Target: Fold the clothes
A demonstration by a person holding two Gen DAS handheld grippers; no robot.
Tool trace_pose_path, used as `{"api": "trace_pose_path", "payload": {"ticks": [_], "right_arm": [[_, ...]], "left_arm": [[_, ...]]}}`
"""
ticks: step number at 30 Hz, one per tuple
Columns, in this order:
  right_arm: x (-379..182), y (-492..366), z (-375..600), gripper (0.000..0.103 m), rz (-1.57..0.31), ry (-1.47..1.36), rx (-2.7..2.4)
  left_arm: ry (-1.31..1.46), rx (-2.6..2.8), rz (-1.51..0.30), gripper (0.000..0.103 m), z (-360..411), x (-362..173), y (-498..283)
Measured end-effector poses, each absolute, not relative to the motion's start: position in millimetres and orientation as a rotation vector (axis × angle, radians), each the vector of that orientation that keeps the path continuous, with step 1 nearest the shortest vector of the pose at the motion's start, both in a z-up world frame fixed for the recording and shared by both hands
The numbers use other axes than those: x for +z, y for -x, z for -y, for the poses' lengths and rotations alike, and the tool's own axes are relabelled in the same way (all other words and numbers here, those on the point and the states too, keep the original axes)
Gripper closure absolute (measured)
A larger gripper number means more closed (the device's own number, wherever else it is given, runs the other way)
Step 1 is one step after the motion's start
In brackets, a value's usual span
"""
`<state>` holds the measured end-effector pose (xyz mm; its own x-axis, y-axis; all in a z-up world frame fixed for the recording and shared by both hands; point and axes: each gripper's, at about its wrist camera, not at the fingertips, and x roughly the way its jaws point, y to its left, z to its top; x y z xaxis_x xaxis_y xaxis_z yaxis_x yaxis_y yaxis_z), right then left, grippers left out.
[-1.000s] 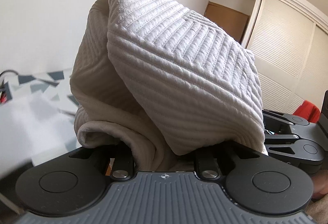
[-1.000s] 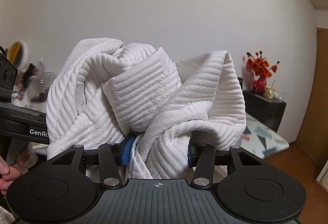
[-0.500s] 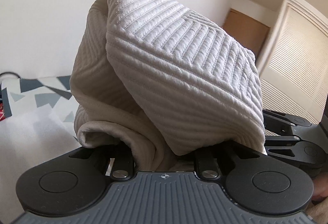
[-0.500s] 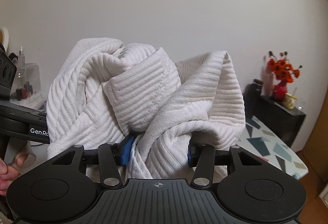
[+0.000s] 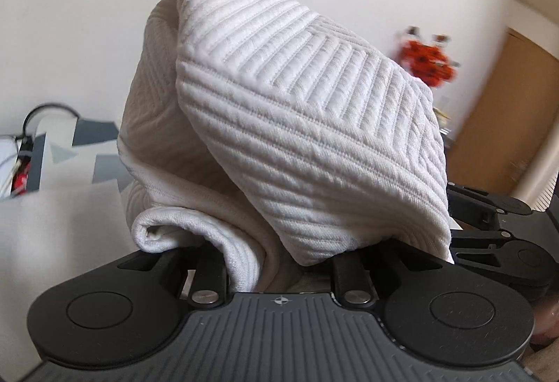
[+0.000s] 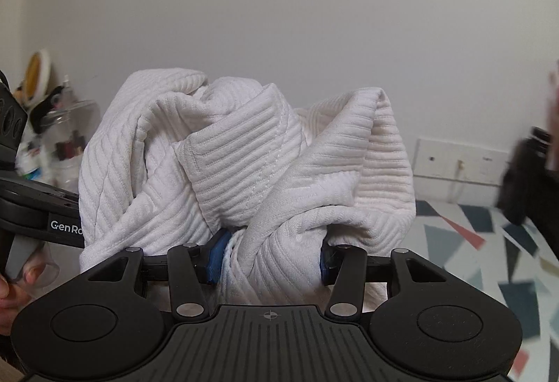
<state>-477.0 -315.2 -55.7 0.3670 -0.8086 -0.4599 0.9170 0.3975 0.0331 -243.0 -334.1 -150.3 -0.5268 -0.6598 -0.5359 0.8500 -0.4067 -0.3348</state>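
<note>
Surface: a cover with grey, navy and red geometric shapes (image 6: pixel 464 235) lies below and right of the garment in the right wrist view; the same kind of print (image 5: pixel 87 151) shows at left in the left wrist view. What it covers cannot be told.
Room: plain white wall (image 6: pixel 279 15) behind both grippers. Orange-red flowers (image 5: pixel 428 60), blurred, stand beside a brown door (image 5: pixel 506 109). Cluttered jars and bottles (image 6: pixel 59 137) sit at far left of the right wrist view; a pale wall plate (image 6: pixel 457 161) is mounted low at right.
Garment: a white ribbed knit garment (image 5: pixel 297 130) is bunched and raised in the air, clear of the patterned cover, spanning both grippers.
Left gripper (image 5: pixel 279 259): closed on a fold of the garment; the fabric drapes over and hides the fingertips.
Right gripper (image 6: pixel 269 259): blue pads (image 6: pixel 218 256) press a twisted bunch of the garment (image 6: pixel 244 165) from both sides, narrow gap filled with cloth.
Hand: fingers (image 6: pixel 21 280) grip the left gripper's handle at the left edge of the right wrist view.
Change from earlier frame: both grips are unchanged. The background has shifted: the louvred wardrobe has left the left wrist view and the flowers have entered it; the flowers have left the right wrist view, and the wall plate has come into it.
</note>
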Motion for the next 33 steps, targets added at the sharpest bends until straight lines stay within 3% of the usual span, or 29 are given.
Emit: {"api": "trace_pose_path", "payload": {"ticks": [9,17,26,33], "right_arm": [[-83,587,394,0.059,-0.457,-0.299,-1.009],[-125,625,403,0.059,-0.433,-0.428,-1.029],[-182,632,422,0.058,-0.482,-0.532,-1.048],[-195,629,423,0.054,-0.477,-0.586,-1.062]], "left_arm": [[-0.467,-1.866,-0.775,0.084,373,-160,352],[-0.587,-1.818,-0.805,0.084,391,-181,406],[-0.694,-1.758,-0.856,0.082,417,-231,422],[-0.725,-1.738,-0.880,0.078,421,-243,427]]}}
